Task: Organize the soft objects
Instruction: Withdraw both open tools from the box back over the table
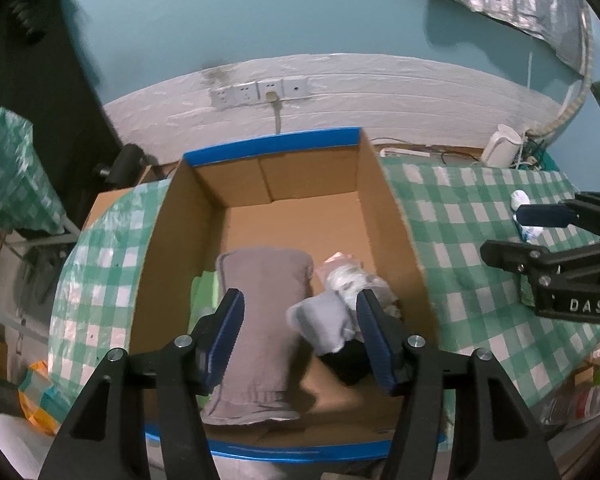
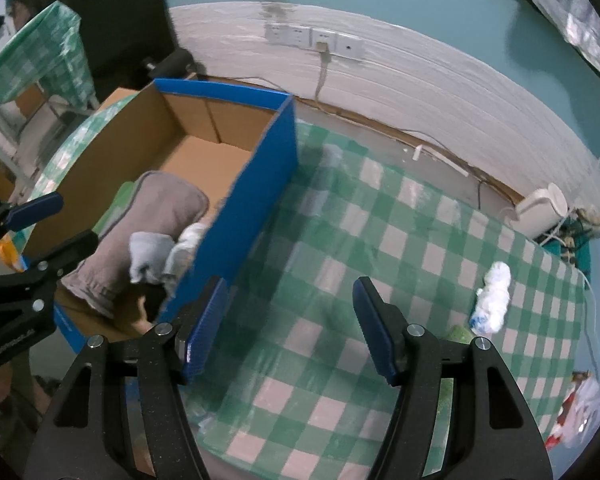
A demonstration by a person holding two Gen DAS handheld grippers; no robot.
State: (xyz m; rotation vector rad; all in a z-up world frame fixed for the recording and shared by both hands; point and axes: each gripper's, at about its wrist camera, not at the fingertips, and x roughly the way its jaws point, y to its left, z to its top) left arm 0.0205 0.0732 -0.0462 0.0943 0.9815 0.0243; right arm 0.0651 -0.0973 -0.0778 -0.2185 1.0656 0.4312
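Lying under left gripper (image 1: 300, 344): grey towel (image 1: 260, 320)

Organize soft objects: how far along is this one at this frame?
Done: the box already holds a grey towel, a pale grey sock and a wrapped bundle. In hand: nothing; the left gripper is open over the sock, and the right gripper is open above the cloth. Left: a white bundle lies on the cloth outside the box.

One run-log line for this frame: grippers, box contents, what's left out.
left gripper: open, over box | right gripper: open, empty, over tablecloth | in box: grey towel, grey sock | left out: white bundle
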